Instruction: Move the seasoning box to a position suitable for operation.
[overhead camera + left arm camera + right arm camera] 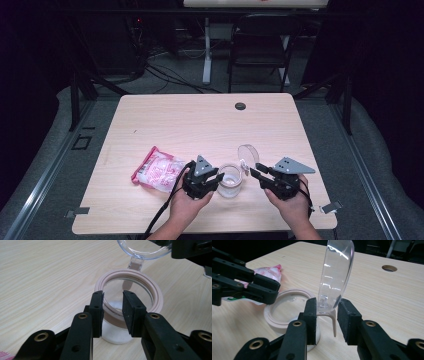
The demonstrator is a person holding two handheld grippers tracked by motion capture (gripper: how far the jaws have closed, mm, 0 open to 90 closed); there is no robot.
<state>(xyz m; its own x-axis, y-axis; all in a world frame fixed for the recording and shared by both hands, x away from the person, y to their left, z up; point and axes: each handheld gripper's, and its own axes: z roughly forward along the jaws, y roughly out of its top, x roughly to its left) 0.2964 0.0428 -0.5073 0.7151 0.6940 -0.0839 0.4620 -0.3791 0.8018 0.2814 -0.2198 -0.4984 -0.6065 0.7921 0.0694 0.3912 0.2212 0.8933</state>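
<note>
Black grippers, two of them, one per hand, both low at the near edge of the table (150,115). Between them one clear jar (230,181) with a pale pink ring round its mouth, and one clear hinged lid (248,156) swung up and standing on edge. One pink-and-white packet (158,169) farther left, lying flat, near the left hand (186,206) but apart from the jar.

Left gripper (216,179) held level, pointed rightward at the jar, jaws narrow and set astride the near rim: one jaw outside the ring, one just inside the mouth; cannot tell whether pressing on it or only close. Seen along its own jaws, rim (130,293) right at the jaw tips, white residue at the jar's bottom.

Right gripper (252,171) angled leftward and away, right hand (294,205) beneath it. Jaws narrow on either side of the lid's lower edge (329,303), near the hinge strap; lid upright between them, contact not certain.

Beyond, one dark round hole (240,106) in the tabletop; one black chair (260,45) behind the table.
</note>
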